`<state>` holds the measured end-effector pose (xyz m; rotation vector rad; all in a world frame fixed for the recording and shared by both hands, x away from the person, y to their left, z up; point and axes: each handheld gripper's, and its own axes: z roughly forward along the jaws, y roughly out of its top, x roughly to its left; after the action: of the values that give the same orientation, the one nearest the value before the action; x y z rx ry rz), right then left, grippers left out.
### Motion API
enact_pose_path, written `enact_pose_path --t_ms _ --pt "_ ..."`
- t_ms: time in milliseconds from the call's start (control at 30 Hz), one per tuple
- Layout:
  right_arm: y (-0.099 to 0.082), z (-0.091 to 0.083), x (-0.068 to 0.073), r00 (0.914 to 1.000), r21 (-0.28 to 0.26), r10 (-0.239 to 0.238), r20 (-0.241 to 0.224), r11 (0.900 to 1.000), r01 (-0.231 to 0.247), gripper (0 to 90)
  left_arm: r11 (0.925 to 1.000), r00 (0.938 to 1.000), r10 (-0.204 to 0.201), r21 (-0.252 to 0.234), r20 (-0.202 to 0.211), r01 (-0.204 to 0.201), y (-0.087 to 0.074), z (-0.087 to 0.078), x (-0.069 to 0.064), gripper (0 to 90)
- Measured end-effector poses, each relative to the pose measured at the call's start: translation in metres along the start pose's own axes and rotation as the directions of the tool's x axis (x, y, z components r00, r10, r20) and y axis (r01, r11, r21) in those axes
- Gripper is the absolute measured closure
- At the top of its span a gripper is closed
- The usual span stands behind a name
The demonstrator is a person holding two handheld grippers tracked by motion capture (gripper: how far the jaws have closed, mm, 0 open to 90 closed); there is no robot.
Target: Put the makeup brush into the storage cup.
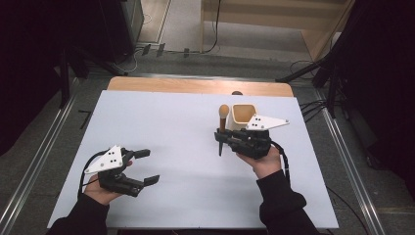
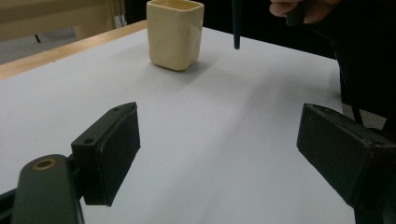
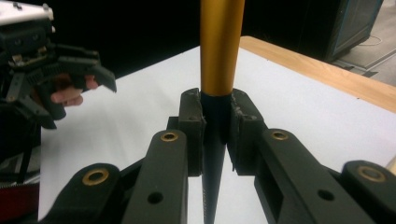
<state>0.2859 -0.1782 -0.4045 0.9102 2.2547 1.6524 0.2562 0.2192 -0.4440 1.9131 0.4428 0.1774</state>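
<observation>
A brush with a tan rounded head, a gold ferrule and a dark tapered handle (image 1: pixel 222 122) stands upright, head up, above the white table (image 1: pixel 171 122). My right gripper (image 1: pixel 221 137) is shut on its dark handle just below the gold ferrule (image 3: pixel 221 46), and both pads (image 3: pixel 192 116) press against it. The handle's pointed tip (image 2: pixel 236 23) hangs above the surface. A cream square cup (image 1: pixel 243 116) stands just behind the right gripper, also seen upright as the cup (image 2: pixel 175 32). My left gripper (image 1: pixel 150 165) rests at the near left, open, with nothing between its jaws.
The white sheet covers a wooden table whose bare edge (image 1: pixel 195 85) runs along the far side. Metal rails (image 1: pixel 342 147) flank the table on the floor. A black cable (image 1: pixel 285 161) trails from the right gripper.
</observation>
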Motion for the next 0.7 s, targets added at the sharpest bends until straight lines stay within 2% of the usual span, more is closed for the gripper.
enact_pose_path --t_ms 133,367,700 --pt "0.006 -0.002 -0.002 0.9997 0.001 -0.002 0.023 1.0 0.002 78.6 0.9999 1.0 -0.003 -0.015 -0.004 0.003 0.0 -0.001 0.0 14.2" --pt "0.018 -0.006 -0.01 0.9984 -0.008 -0.001 0.057 1.0 0.001 78.6 1.0 1.0 -0.001 -0.008 -0.008 0.001 0.0 -0.001 0.0 14.2" --pt "0.038 -0.014 -0.023 0.9951 -0.039 0.007 0.098 0.9992 -0.003 78.6 0.9997 1.0 -0.006 -0.023 -0.004 0.006 0.001 -0.002 0.0 14.2"
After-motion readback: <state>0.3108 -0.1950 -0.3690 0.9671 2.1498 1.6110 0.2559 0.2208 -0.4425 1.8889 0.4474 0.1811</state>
